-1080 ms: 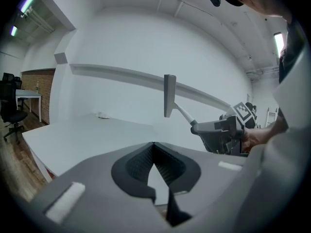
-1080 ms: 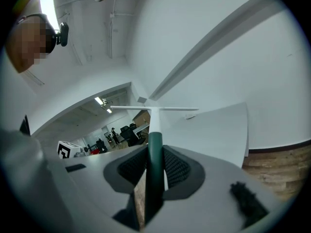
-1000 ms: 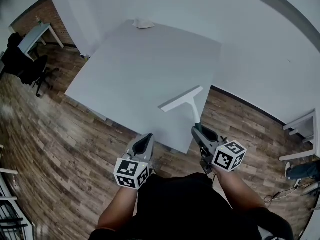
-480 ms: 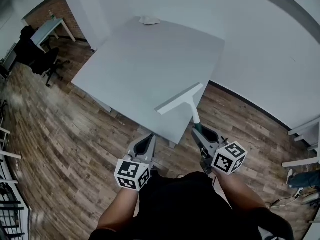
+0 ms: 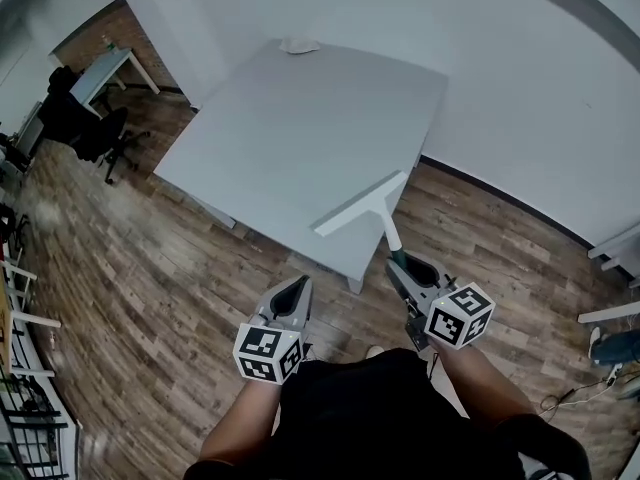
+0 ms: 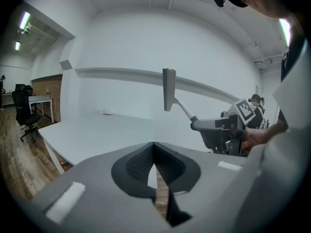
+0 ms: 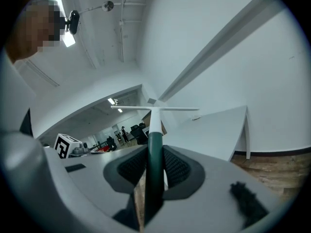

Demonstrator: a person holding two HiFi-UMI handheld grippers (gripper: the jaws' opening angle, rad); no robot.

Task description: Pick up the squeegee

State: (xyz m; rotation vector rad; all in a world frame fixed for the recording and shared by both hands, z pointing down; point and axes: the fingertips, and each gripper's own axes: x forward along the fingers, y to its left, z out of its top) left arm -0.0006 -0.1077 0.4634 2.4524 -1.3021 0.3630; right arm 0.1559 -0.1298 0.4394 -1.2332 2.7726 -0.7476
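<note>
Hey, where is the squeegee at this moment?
The squeegee is at the head view's lower right, its green handle clamped in the right tongs. Its white blade shows against the near edge of the grey table.

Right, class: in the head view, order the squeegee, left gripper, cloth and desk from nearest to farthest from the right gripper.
1. Squeegee: in the right gripper fingers.
2. Left gripper: beside it.
3. Cloth: far edge of the table.
4. Desk: far left.
</note>
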